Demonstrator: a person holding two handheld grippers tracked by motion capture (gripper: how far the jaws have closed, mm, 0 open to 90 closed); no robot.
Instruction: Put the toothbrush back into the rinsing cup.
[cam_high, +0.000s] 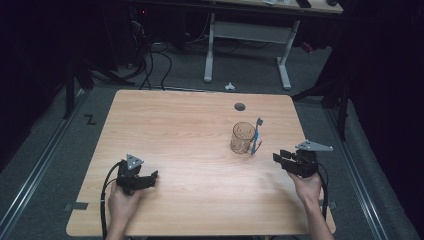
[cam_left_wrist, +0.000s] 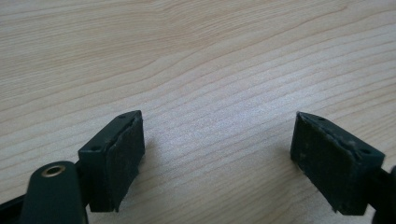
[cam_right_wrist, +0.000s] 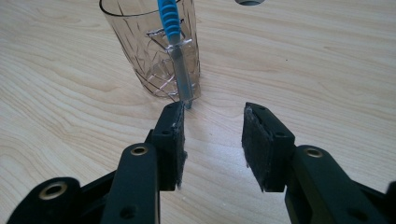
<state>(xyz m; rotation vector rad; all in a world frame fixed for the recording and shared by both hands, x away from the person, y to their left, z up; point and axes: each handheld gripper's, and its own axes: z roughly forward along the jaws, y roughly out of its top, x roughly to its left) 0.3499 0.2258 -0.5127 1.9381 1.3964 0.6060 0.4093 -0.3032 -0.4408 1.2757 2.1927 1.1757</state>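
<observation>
Right tool (cam_right_wrist: 212, 116), jaws apart and empty, points at the blue-handled toothbrush (cam_right_wrist: 175, 51) leaning against the clear faceted glass tumbler (cam_right_wrist: 140, 51) on the wooden counter (cam_high: 190, 130); a careless approach risks toppling both.

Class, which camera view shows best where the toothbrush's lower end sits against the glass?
The right gripper view: the toothbrush is close, its lower end resting on the table at the foot of the glass, outside it. The high view shows it small, leaning against the glass. The left gripper view shows bare table.
</observation>
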